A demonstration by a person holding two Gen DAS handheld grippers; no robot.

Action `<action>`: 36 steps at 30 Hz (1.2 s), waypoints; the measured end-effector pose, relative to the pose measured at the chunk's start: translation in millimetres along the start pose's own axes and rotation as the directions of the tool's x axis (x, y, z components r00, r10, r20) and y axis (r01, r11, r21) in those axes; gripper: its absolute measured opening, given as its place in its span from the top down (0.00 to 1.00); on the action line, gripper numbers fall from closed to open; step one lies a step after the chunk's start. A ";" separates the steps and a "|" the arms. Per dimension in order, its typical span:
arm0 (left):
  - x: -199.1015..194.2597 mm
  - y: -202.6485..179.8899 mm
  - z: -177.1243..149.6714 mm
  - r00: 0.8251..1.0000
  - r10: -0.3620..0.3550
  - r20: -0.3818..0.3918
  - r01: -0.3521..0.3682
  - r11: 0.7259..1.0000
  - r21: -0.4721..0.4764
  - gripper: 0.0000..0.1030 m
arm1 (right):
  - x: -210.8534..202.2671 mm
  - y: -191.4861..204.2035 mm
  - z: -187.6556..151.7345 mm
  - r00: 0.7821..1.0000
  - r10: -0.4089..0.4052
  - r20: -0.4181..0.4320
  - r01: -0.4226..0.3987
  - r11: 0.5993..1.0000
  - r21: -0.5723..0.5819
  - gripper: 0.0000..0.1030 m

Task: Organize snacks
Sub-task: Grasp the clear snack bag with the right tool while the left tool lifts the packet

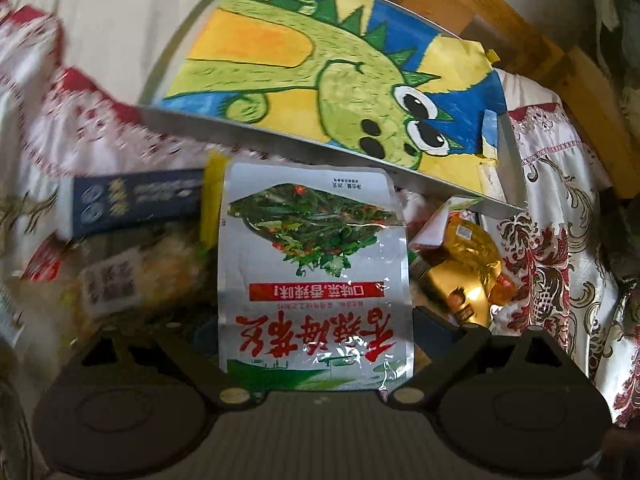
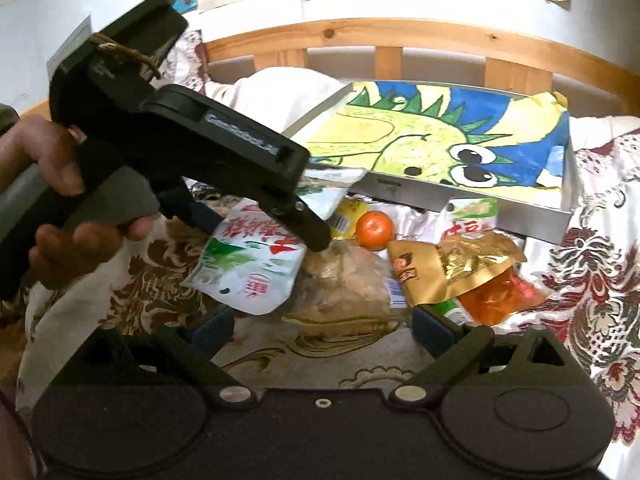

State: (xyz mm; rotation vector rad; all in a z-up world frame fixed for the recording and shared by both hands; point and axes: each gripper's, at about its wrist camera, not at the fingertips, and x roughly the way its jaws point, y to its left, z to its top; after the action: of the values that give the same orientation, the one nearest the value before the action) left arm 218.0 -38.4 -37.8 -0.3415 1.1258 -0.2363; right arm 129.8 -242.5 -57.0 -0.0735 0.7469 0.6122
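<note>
The left tongs [image 1: 316, 320] stand wide, straddling the seaweed snack pouch [image 1: 314, 276] at centre frame, unclamped, likely lining up a grab. The right tongs [image 2: 324, 330] gape empty above the bedspread [image 2: 592, 280], low-centre.

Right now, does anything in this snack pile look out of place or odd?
Yes. A loose orange fruit sits among the packaged snacks, and the dinosaur picture frame lies tilted with its front edge resting on them, not flat on the bedcover.
</note>
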 end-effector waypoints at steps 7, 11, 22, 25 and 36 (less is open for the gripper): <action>-16.7 15.0 -1.2 0.999 -0.029 0.045 0.031 0.999 -0.024 0.07 | 10.5 -0.1 -0.4 1.000 0.007 -0.008 -0.007 1.000 -0.006 0.10; -25.6 18.9 -2.5 0.997 -0.034 0.062 0.034 0.999 -0.008 0.07 | 10.3 -1.4 -0.4 1.000 -0.008 -0.010 0.007 1.000 -0.007 0.10; -38.9 32.9 -19.6 0.997 -0.056 0.053 0.058 0.997 -0.052 0.07 | 28.2 -12.3 6.4 1.000 -0.013 0.005 0.012 0.994 0.105 0.11; -41.9 34.6 -24.6 0.997 -0.059 0.052 0.061 0.997 -0.055 0.07 | 30.4 -9.7 4.9 1.000 -0.030 0.005 0.029 0.996 0.088 0.17; -50.0 33.3 -36.8 0.995 -0.074 0.060 0.077 0.996 -0.045 0.07 | 24.5 -26.2 7.4 0.999 -0.043 0.023 0.036 0.971 0.237 0.43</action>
State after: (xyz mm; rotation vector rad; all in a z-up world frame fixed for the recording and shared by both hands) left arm 164.3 4.6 -22.9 -0.4306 1.0633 -0.2649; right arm 162.6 -250.0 -71.5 0.1397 0.7843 0.4816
